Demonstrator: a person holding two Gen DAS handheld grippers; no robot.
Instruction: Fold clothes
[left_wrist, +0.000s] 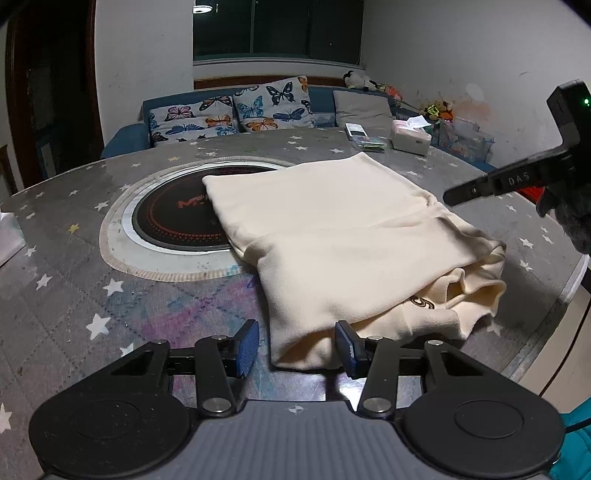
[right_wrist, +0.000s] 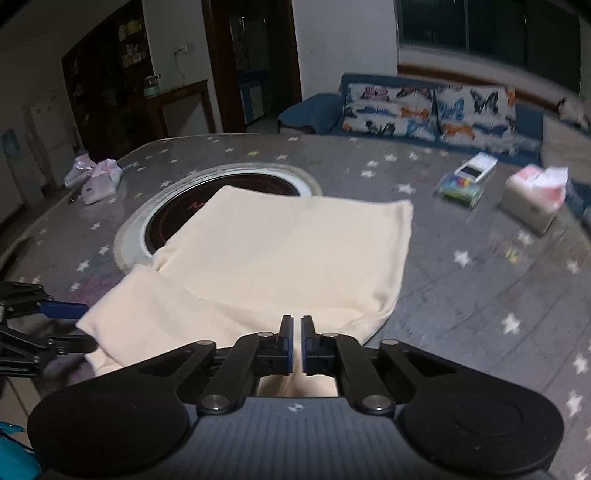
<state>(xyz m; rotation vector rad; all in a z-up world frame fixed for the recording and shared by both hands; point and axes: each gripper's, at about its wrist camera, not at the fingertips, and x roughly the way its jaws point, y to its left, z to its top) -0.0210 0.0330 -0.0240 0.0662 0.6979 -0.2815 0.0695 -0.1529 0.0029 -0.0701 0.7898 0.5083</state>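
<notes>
On the starry worktop (left_wrist: 74, 295), cream garment (left_wrist: 332, 236) folded, long axis running away from both tongs. Left tongs (left_wrist: 297, 341) half open astride its near corner, gripping nothing; right tongs (right_wrist: 296, 341) nearly shut, pinching near hem.

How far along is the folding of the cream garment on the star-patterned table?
Done: the cream garment already lies folded into a rough rectangle, partly over the round hob.
In hand: the right tongs are shut on its near edge; the left tongs stand open around the near corner, not yet pinching.
Left: the near right end is bunched and loose, so another fold or tidying seems due.
</notes>
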